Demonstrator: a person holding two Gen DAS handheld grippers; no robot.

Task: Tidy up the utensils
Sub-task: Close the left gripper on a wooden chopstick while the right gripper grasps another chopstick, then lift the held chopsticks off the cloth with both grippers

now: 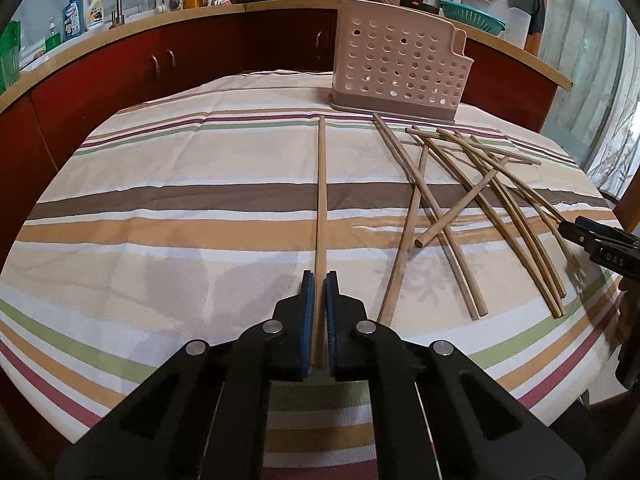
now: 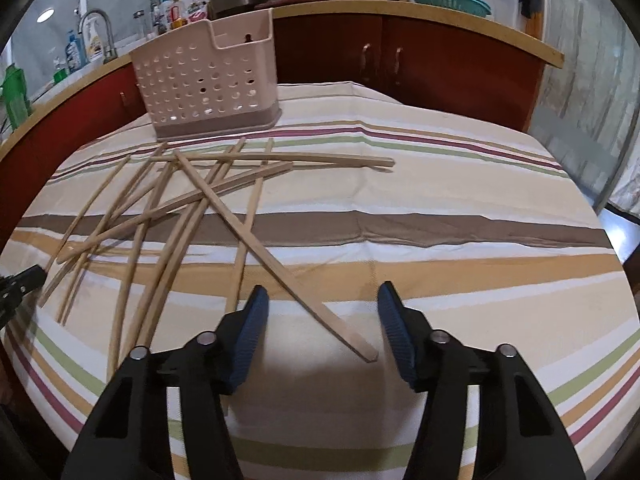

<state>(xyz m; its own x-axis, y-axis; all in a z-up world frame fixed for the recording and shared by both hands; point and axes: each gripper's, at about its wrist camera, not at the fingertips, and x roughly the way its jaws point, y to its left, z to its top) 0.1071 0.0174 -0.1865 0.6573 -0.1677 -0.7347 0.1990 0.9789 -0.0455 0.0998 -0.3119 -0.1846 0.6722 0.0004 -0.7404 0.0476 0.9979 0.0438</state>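
Left gripper (image 1: 319, 280) pinches one chopstick (image 1: 320, 200); right gripper (image 2: 320, 300), open over the pile (image 2: 180, 200), may snag crossed sticks.

The right gripper (image 1: 592, 240) is cut off by the frame edge.

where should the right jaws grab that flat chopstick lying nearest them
Take the flat chopstick by its near, free end, coming straight down from above with the right gripper jaws set across its narrow width. That end lies alone on the tablecloth; farther up it crosses the pile of chopsticks.
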